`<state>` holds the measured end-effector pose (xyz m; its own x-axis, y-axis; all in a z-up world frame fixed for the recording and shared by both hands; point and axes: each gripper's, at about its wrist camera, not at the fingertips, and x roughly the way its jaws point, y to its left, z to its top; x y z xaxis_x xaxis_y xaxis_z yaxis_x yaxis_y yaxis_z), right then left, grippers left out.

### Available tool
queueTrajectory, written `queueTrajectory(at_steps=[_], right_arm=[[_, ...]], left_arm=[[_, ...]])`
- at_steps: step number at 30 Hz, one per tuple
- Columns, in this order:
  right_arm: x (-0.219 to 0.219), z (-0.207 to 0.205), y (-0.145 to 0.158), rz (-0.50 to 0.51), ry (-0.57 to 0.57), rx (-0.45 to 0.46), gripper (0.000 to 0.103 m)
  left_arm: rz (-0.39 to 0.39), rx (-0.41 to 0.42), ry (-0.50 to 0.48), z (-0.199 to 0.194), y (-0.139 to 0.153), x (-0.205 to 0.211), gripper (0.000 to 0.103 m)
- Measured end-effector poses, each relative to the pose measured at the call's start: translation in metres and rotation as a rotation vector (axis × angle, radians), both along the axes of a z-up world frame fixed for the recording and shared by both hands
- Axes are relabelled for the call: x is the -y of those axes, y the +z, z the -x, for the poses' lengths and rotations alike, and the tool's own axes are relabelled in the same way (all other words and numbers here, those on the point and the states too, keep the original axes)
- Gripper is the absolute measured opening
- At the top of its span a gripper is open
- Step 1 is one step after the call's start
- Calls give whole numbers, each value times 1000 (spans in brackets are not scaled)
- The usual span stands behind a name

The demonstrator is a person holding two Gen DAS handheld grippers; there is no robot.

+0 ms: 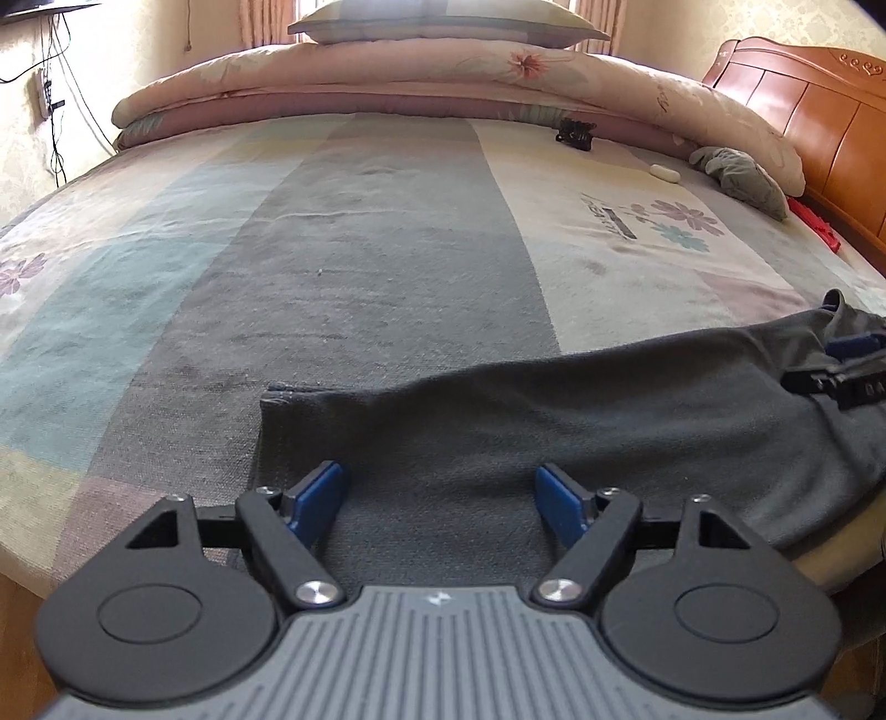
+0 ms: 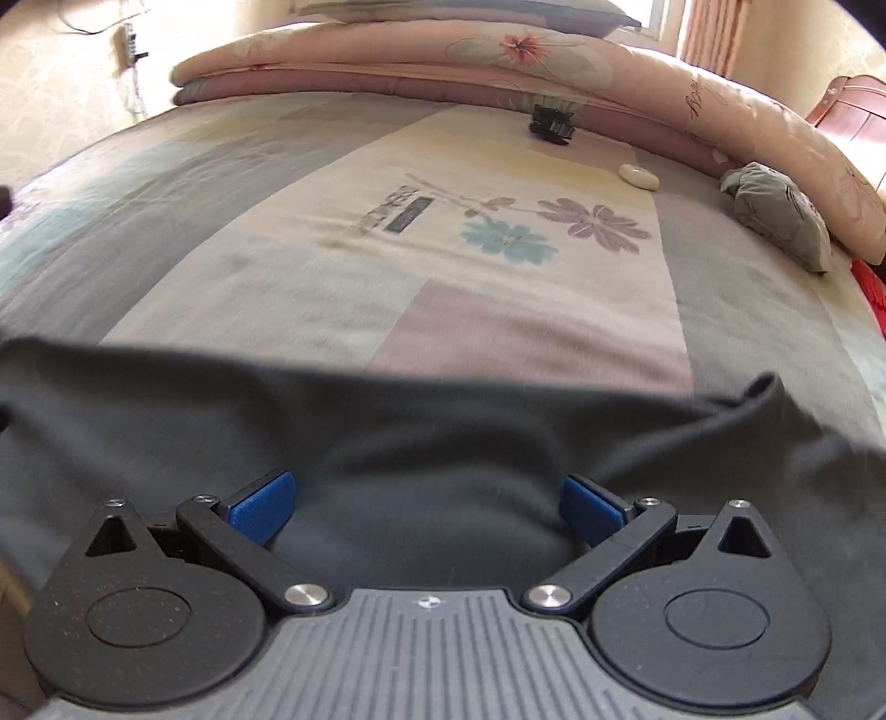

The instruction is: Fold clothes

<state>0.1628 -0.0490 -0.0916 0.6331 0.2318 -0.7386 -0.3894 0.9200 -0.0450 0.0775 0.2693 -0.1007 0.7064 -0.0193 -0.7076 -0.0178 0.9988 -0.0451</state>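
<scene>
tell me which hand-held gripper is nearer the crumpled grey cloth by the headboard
Right, as far as the views show. The crumpled grey cloth lies far ahead of both. The right hand-held gripper sits open over the dark garment's right part; the left hand-held gripper sits open further left.

You have a patchwork bedsheet [image 1: 343, 266] with printed flowers filling most of the frame, and a folded pink quilt [image 1: 387, 72] with a pillow [image 1: 443, 25] on it along the top. At upper right you see a black hair clip [image 1: 576, 134], a small white oval object [image 1: 664, 173], a crumpled grey cloth [image 1: 742, 180] and the wooden headboard [image 1: 819, 105].
</scene>
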Motion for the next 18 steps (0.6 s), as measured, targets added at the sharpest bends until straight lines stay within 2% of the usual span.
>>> queueTrajectory(at_steps=[2,5,8,10,13,14,16,18], right_arm=[[5,18,2,-7,43,-2,103],[28,28,14,-102,76,-37,103],[60,28,24,-79,-14,36,103],[83,24,19,-1,-68,75,103],[113,19,1,80,-120,52,103],[123,18,-6,63,-125,24,103],[144,19,-13,-76,-164,-12,103],[152,22,-15,-129,-173,3,103]], left_arm=[[-7,-8,-1,-2,1,1,79],[-23,-23,1,-5,5,4,79],[-19,-23,-11,-6,14,11,78],[12,-2,-44,-7,24,20,78],[68,27,-104,-10,40,38,78],[99,30,-139,-17,44,50,78],[164,34,-210,-32,52,75,78],[228,39,-282,-47,60,99,78]])
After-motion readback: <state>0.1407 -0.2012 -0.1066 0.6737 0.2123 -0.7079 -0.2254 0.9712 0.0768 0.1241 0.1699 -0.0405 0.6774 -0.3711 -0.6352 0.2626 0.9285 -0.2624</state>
